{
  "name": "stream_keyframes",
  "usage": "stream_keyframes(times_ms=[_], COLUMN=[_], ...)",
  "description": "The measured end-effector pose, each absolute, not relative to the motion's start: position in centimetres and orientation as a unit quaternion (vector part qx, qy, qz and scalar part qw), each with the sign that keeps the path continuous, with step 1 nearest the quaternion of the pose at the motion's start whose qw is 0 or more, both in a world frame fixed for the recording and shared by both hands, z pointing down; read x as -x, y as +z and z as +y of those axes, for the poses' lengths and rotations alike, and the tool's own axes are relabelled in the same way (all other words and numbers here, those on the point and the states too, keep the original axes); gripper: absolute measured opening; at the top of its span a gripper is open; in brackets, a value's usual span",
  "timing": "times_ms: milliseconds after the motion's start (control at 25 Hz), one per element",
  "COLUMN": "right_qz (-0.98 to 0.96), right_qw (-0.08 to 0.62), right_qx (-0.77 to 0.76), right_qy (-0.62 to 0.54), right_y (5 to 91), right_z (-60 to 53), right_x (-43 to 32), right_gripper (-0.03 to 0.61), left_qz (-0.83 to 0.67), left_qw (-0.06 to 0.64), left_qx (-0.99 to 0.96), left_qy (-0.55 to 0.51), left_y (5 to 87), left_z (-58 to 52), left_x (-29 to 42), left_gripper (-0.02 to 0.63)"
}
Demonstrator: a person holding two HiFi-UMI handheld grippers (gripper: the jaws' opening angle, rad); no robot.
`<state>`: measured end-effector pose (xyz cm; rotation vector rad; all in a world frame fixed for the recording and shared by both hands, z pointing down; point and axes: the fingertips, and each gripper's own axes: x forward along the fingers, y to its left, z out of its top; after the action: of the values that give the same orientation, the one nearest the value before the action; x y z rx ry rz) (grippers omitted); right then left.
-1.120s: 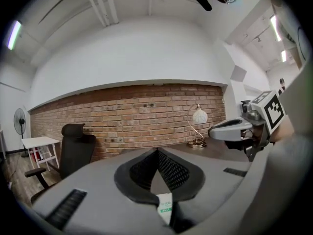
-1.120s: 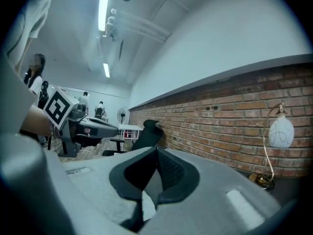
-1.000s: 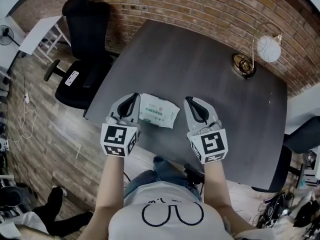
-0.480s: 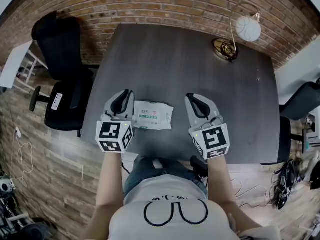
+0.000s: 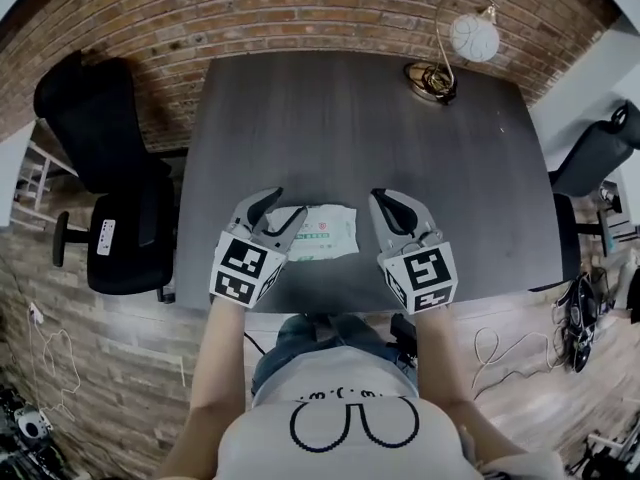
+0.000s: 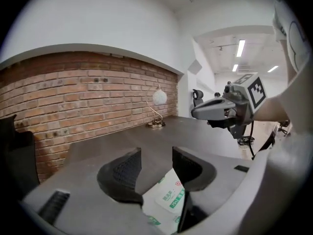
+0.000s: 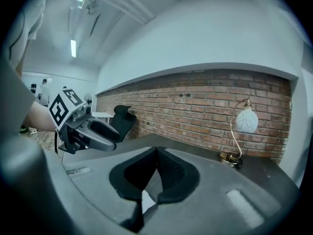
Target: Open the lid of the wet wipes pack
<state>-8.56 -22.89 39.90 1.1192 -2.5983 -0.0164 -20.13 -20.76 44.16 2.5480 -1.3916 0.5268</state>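
The white and green wet wipes pack (image 5: 322, 231) lies flat near the front edge of the dark table (image 5: 350, 128). My left gripper (image 5: 279, 209) is at the pack's left end. Its jaws have just been opening and now stand open, and its right finger (image 5: 292, 220) reaches over the pack's left edge. In the left gripper view the pack (image 6: 172, 198) shows low between the open fingers (image 6: 123, 173), and no pad presses on it. My right gripper (image 5: 381, 200) hovers just right of the pack, shut and empty. Its fingertips (image 7: 156, 153) meet in its own view.
A globe lamp (image 5: 472, 38) on a brass base (image 5: 429, 80) stands at the table's far right corner, against the brick wall (image 5: 300, 13). A black office chair (image 5: 100, 178) is left of the table and another (image 5: 592, 153) is at the right. The table's front edge (image 5: 330, 306) runs just under the grippers.
The left gripper's jaws have opened, and it has tilted in toward the pack's left edge. Both grippers have sunk a little. The right gripper stays shut.
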Motion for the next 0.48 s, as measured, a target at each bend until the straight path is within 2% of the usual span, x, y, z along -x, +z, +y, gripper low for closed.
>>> stream_keyframes(times_ms=[480], right_qz=[-0.875], right_qw=[0.217], right_qx=[-0.421], right_qy=[0.097], right_y=[49.0], right_z=[-19.8], right_x=[9.5], right_gripper=[0.002], left_qz=[-0.295], left_qw=[0.093], left_qx=[-0.891], left_qy=[0.332], left_y=[53.6], left_z=[-18.0], left_x=[17.1], left_gripper=[0.193])
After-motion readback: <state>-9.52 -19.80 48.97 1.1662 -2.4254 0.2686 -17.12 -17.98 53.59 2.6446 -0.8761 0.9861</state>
